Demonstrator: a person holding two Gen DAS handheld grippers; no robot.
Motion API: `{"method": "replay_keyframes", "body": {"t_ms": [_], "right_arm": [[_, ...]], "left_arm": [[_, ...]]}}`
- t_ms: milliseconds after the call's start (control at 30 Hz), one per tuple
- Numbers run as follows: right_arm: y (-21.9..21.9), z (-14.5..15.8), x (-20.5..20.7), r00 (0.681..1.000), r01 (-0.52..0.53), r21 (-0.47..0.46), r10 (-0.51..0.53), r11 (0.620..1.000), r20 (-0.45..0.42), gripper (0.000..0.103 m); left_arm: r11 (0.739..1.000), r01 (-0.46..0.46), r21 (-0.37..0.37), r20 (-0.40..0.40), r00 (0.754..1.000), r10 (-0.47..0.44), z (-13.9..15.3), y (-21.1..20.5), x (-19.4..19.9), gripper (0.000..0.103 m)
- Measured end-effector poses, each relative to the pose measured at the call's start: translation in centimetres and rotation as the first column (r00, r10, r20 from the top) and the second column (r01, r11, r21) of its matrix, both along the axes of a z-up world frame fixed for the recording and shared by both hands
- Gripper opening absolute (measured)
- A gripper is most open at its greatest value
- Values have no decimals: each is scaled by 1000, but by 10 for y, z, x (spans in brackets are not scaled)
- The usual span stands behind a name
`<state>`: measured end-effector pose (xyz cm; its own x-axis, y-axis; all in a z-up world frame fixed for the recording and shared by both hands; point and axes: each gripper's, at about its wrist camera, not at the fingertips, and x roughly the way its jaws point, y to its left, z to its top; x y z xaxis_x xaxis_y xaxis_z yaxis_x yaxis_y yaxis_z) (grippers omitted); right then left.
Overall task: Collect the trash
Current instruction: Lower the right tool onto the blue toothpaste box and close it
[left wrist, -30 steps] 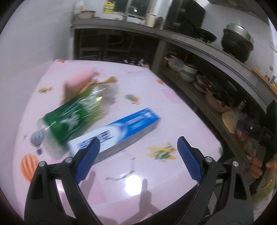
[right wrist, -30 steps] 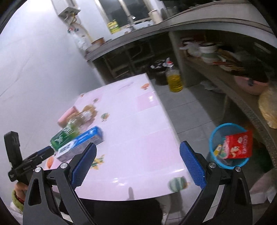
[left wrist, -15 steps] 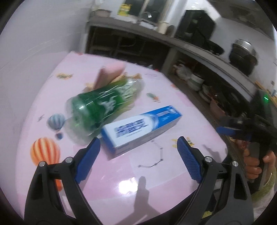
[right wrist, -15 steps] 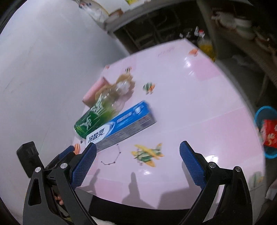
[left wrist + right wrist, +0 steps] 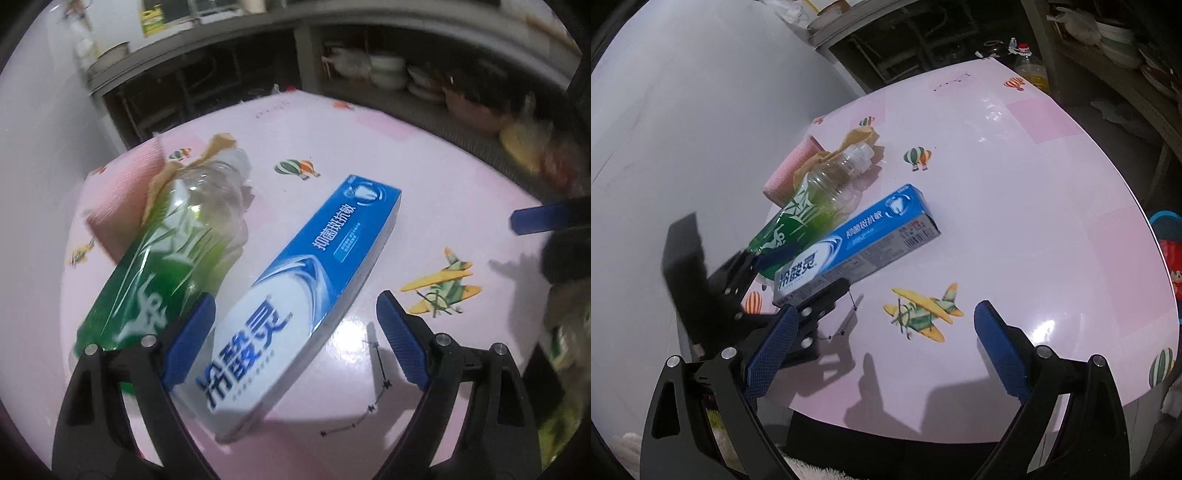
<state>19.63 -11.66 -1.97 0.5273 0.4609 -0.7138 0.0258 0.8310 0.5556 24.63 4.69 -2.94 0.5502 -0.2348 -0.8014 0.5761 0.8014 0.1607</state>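
A blue toothpaste box [image 5: 306,288] lies flat on the pink table [image 5: 424,192], beside a green-labelled plastic bottle [image 5: 166,266] lying on its side. My left gripper [image 5: 295,336] is open and straddles the box's near end; neither pad touches it. The right wrist view shows the same box [image 5: 864,240], the bottle [image 5: 812,199] and the left gripper [image 5: 803,275] around the box end. My right gripper [image 5: 884,350] hangs open and empty above the table's near edge, over a printed aeroplane. One of its blue fingertips [image 5: 546,218] shows at the right of the left wrist view.
A pink ribbed roll [image 5: 792,170] and crumpled brown paper [image 5: 860,134] lie behind the bottle. A blue bin [image 5: 1167,225] holding a red packet [image 5: 1172,266] stands on the floor right of the table. A white wall runs along the left; cluttered shelves stand behind.
My left gripper has dropped, rolled and closed in on the toothpaste box, whose near end now sits between its fingers. My right gripper swung from the bin toward the table, then held still.
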Motion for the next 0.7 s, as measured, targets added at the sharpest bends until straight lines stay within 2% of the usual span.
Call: {"method": "replay_keyframes", "body": {"t_ms": [100,200,300,400,533,633,700], "right_arm": [[-4,-2,-4,1000,3,1,-3,1000,-1,94],[-10,-3,-7,1000,12,2,-12,1000,2,94],[-16,-3,-11,1000,24,7,-24,1000,5,94],[-24,-3,-14,999,43,10,-43,999,10,94],[-34,-5,-16,998,69,22,-69,997,10,94],[-40,-7,-14,997,81,32,-81,996,6,94],[-41,-7,-10,997,78,36,-78,996,4,94]], "left_arm": [[999,-1,33,-35,999,2,-5,-7,8,85],[999,-27,27,-77,997,29,-6,-9,15,85],[998,-40,-48,-161,986,31,0,-5,19,85],[986,-56,-159,-268,963,11,4,3,14,85],[937,-79,-341,-391,918,-65,3,13,4,85],[897,-74,-436,-418,899,-128,1,16,-14,85],[855,-68,-514,-432,882,-190,-1,18,-26,85]]}}
